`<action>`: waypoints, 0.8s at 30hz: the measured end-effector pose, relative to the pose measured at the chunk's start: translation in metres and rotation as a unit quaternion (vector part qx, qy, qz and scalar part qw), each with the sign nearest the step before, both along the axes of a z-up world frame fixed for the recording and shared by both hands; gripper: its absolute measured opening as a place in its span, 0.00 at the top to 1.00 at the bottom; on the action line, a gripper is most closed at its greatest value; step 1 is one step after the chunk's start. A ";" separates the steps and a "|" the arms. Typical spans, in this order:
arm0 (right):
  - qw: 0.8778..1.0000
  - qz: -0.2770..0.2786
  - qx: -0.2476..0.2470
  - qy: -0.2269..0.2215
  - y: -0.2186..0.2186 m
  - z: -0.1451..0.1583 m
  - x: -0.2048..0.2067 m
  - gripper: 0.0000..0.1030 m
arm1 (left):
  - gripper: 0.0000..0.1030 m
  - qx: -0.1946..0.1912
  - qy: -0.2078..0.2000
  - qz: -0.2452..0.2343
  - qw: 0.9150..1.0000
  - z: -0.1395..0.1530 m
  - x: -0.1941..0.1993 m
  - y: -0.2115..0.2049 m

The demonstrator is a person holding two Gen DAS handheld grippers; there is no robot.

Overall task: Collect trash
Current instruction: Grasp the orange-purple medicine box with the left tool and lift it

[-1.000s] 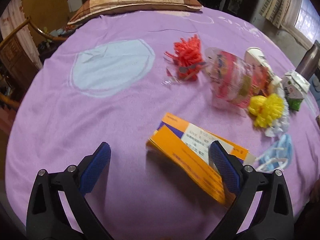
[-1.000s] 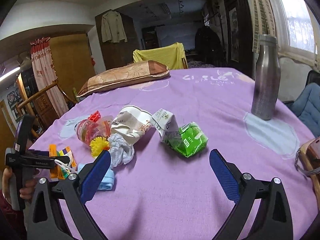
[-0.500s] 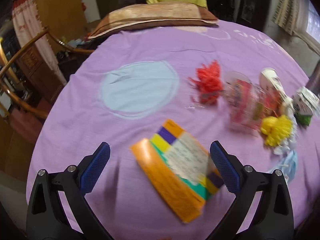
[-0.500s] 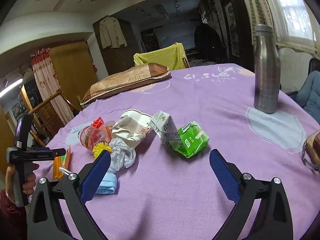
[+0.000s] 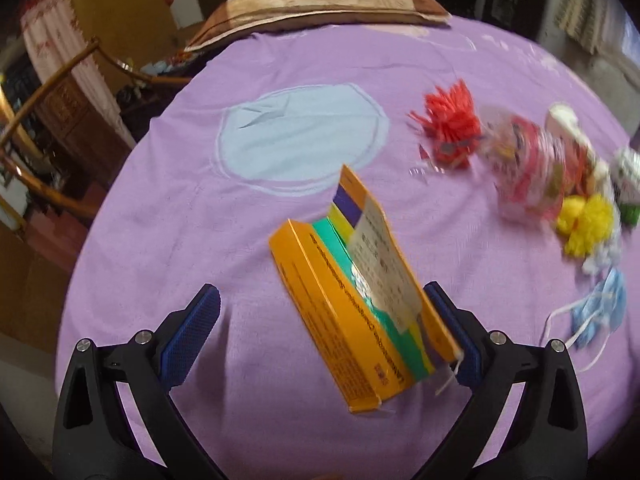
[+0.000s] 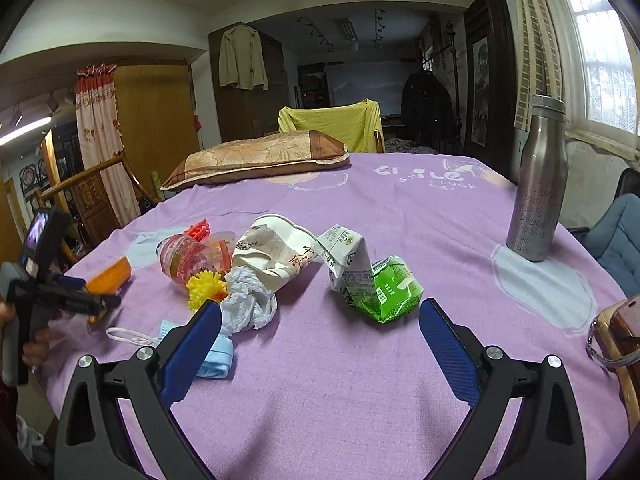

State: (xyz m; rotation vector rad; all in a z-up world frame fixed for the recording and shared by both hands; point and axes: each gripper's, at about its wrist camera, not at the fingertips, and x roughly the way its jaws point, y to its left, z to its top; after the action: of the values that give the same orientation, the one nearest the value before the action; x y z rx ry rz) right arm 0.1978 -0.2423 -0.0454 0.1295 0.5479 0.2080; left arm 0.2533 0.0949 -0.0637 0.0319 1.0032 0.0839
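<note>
An orange box (image 5: 352,300) lies on the purple tablecloth (image 5: 200,220), tilted, between the jaws of my open left gripper (image 5: 320,332); its right edge is against the right finger (image 5: 452,332). The box also shows in the right wrist view (image 6: 110,276). My right gripper (image 6: 318,350) is open and empty above the cloth, just short of a crushed green carton (image 6: 374,284). Left of it lie a crumpled paper cup (image 6: 276,250), white tissue (image 6: 250,304), yellow pom (image 6: 206,286), clear plastic cup (image 6: 188,256), red pom (image 5: 452,128) and blue face mask (image 6: 214,354).
A steel bottle (image 6: 538,196) stands at the right on a light blue patch. A pillow (image 6: 260,156) lies at the far edge. A brown object (image 6: 618,344) sits at the right edge. Wooden chairs (image 5: 48,128) stand left of the table.
The left gripper has moved toward the orange box, which now sits between its jaws and tilted up. The right gripper has barely moved.
</note>
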 end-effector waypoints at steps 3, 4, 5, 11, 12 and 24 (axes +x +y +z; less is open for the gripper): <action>1.000 0.001 -0.014 0.002 0.005 0.000 0.000 0.06 | 0.06 -0.032 -0.004 -0.027 0.999 -0.001 0.008 -0.007; 1.000 0.000 -0.019 0.001 0.006 0.000 0.000 0.06 | 0.06 -0.029 -0.001 -0.036 0.999 -0.003 0.012 -0.013; 1.000 0.000 -0.025 0.000 0.008 0.000 -0.001 0.06 | 0.06 -0.030 0.006 -0.041 0.999 -0.007 0.015 -0.017; 0.999 -0.004 -0.053 0.001 0.017 0.000 -0.001 0.06 | 0.06 -0.060 0.008 -0.059 0.996 -0.011 0.022 -0.017; 0.998 -0.005 -0.055 0.001 0.017 0.000 -0.001 0.06 | 0.06 -0.065 0.004 -0.058 0.996 -0.010 0.021 -0.016; 0.998 -0.025 -0.013 0.054 0.000 -0.008 0.014 0.06 | 0.06 -0.034 0.006 -0.060 0.998 -0.012 0.019 -0.023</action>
State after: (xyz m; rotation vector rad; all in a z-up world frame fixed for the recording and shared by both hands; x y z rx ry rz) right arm 0.2121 -0.2424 -0.0531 0.1288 0.6532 0.1461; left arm 0.2727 0.0722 -0.0759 0.0304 1.0131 -0.0613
